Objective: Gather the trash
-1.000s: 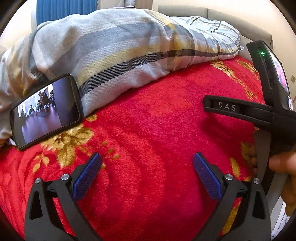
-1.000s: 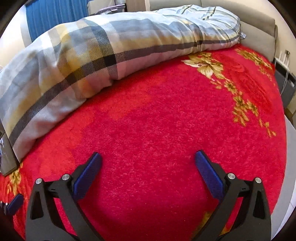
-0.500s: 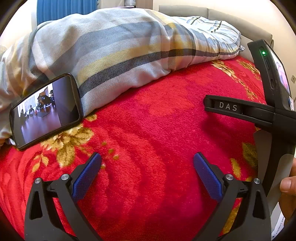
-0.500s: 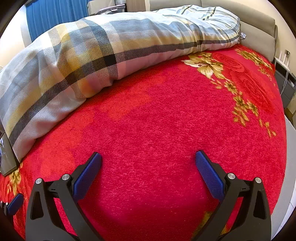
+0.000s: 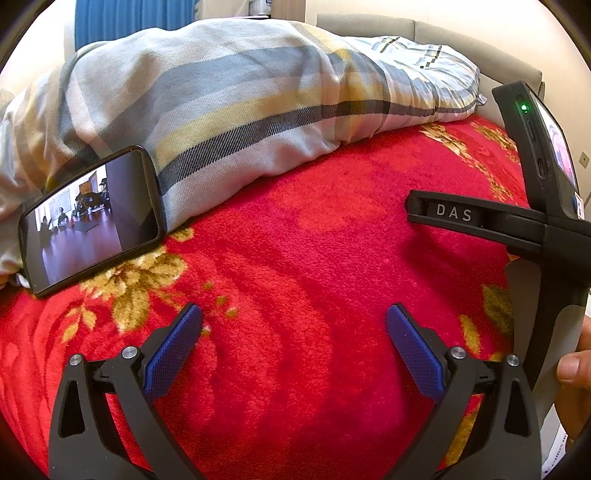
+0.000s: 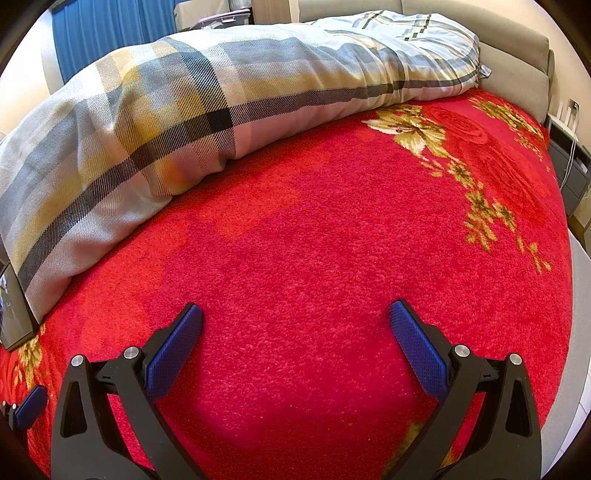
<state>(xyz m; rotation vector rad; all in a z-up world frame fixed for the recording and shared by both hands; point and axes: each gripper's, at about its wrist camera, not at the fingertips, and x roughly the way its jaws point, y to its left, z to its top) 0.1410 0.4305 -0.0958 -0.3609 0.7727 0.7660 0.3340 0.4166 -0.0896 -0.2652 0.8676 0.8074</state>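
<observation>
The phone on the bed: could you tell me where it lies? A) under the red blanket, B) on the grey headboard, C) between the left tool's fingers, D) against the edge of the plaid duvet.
D: the phone rests on the red blanket, its far edge against the plaid duvet, clear of the open left tool.

A red floral blanket point(image 6: 314, 240) covers the bed. A plaid duvet point(image 5: 229, 110) lies bunched along its far edge, with a matching pillow point(image 6: 417, 40) against the grey headboard point(image 6: 517, 55). A phone point(image 5: 92, 218), screen lit, leans on the duvet's left end. Blue curtains point(image 6: 110, 33) hang behind.
</observation>
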